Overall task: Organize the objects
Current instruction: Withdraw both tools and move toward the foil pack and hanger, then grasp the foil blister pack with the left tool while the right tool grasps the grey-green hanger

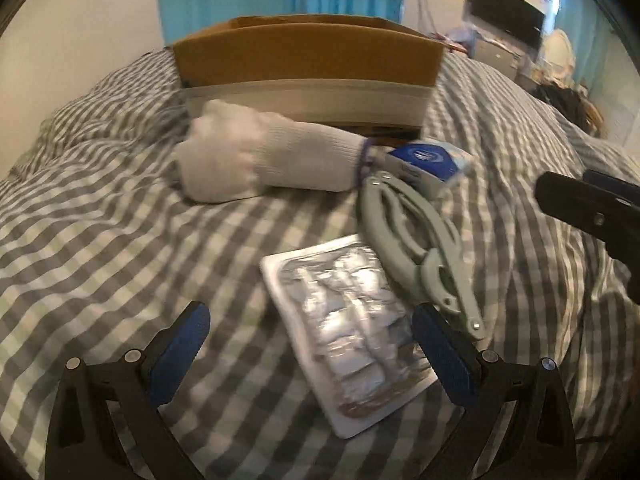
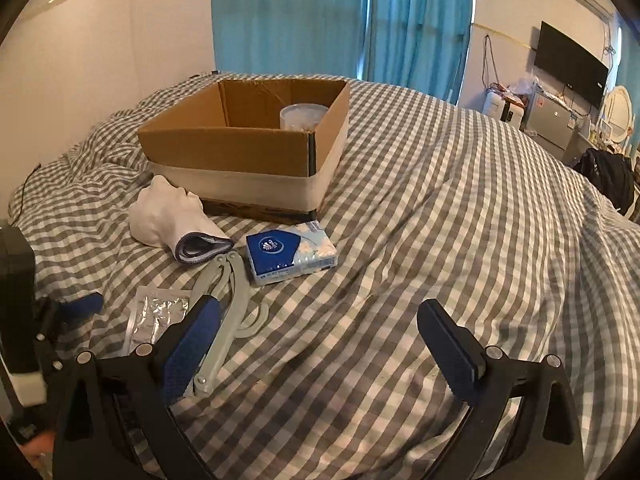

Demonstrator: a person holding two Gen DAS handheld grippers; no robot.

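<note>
An open cardboard box (image 2: 224, 148) stands on the checked bed, also in the left wrist view (image 1: 308, 56), with a clear plastic cup (image 2: 302, 116) inside. In front of it lie a white glove (image 1: 256, 156) (image 2: 168, 212), a blue tissue pack (image 2: 290, 252) (image 1: 424, 160), a grey-green folding hanger (image 1: 416, 248) (image 2: 224, 304) and a silver foil packet (image 1: 348, 340) (image 2: 156, 316). My left gripper (image 1: 310, 344) is open and empty, low over the foil packet. My right gripper (image 2: 320, 340) is open and empty over bare bedding, right of the hanger.
The grey-and-white checked duvet (image 2: 440, 220) covers the bed. Blue curtains (image 2: 340, 16) hang behind. A wall TV (image 2: 572, 64), small fridge (image 2: 552, 120) and a dark bag (image 2: 608, 176) are at the far right. The right gripper's body shows in the left wrist view (image 1: 592, 208).
</note>
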